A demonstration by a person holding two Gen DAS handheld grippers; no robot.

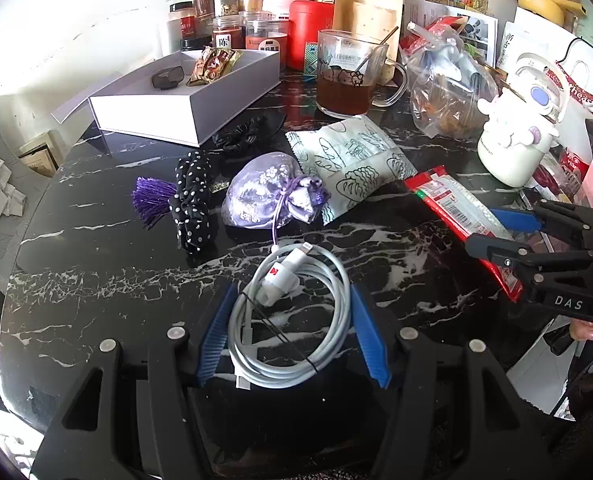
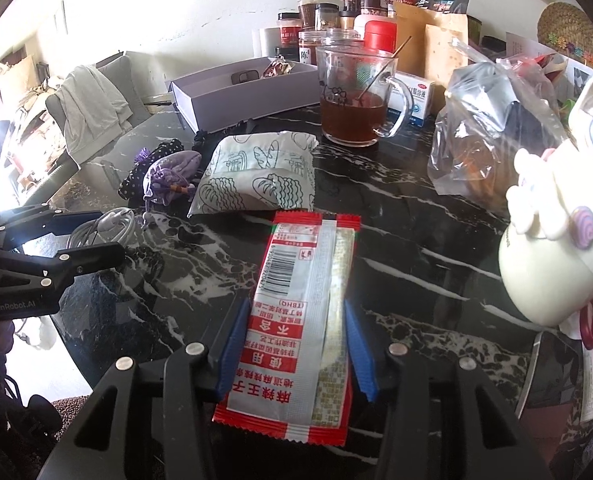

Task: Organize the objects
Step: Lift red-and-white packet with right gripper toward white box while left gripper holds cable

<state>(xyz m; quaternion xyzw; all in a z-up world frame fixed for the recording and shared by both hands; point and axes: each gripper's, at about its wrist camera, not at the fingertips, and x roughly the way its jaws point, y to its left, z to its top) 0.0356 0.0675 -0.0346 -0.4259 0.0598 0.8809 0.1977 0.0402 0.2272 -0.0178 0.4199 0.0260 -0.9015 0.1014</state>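
Marble table (image 1: 96,280): left gripper (image 1: 292,332) clamps coiled cable (image 1: 288,320); right gripper (image 2: 292,344) (blue fingers) clamps snack packet (image 2: 296,320).

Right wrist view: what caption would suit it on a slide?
Blue-padded right claw closed on a red-and-silver snack packet over a black marble table, coiled white cable nearby.

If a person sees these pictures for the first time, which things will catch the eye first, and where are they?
Nearest the cameras, each gripper closes on something: the left gripper on a coiled white cable, the right gripper on a red snack packet. Behind them on the black marble table stand a glass mug of brown drink and an open white box.
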